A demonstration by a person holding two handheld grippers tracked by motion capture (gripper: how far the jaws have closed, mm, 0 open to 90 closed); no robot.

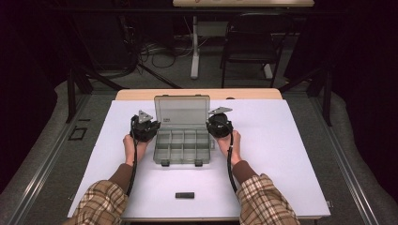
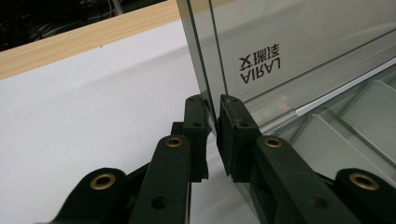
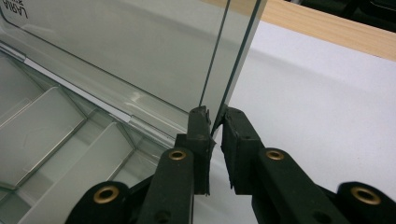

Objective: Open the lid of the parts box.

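Both forearms stretch forward, the left gripper point(image 2: 213, 122) and right gripper point(image 3: 215, 125) each clenched on a side edge of the upright box lid point(image 1: 182, 111).

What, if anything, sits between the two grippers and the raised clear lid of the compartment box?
Nothing visible. The left gripper is shut on the left side edge of the clear plastic lid and the right gripper on its right side edge. The small black rectangular block lies apart, near the table's front edge.
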